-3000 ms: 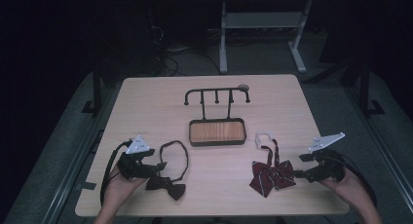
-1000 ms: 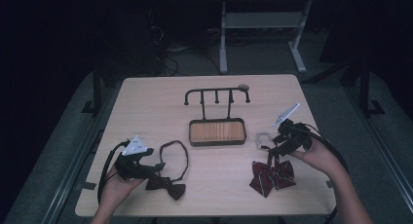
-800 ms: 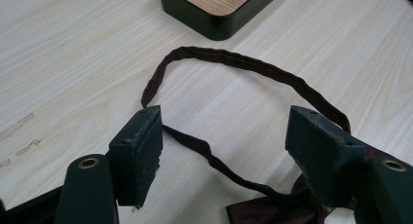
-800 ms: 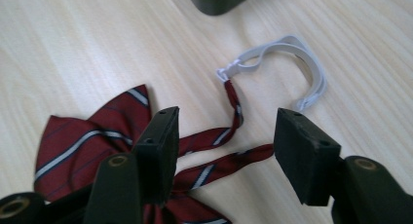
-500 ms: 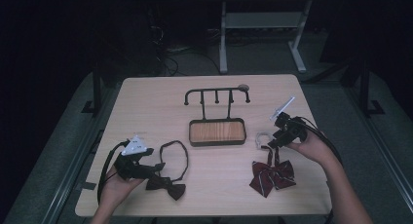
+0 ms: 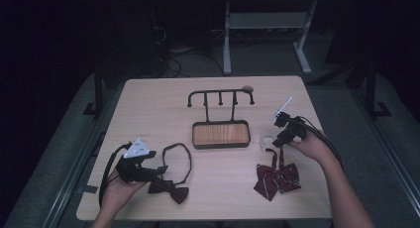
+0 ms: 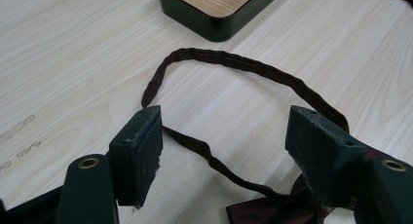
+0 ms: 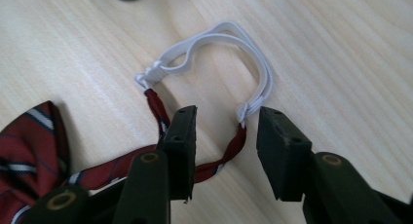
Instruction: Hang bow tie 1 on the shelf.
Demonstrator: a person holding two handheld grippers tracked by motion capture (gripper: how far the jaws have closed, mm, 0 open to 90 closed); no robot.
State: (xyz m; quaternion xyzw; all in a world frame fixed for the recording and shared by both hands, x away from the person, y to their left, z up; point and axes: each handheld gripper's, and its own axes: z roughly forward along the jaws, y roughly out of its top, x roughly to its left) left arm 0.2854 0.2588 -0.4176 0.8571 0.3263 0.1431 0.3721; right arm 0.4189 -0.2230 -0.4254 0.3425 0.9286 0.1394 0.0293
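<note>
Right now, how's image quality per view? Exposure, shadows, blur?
High view: dim, surroundings nearly black, the table evenly lit, no glare, detail soft. Left gripper view: bright, sharp on the dark bow tie strap; the near jaws slightly soft. Right gripper view: bright, the white elastic loop casts a soft shadow on the wood; the striped bow tie blurs at the edge.

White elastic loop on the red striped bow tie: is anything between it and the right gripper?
Nothing visible. The right gripper is open, its jaws straddling the red strap just below the white elastic loop, on bare table.
</note>
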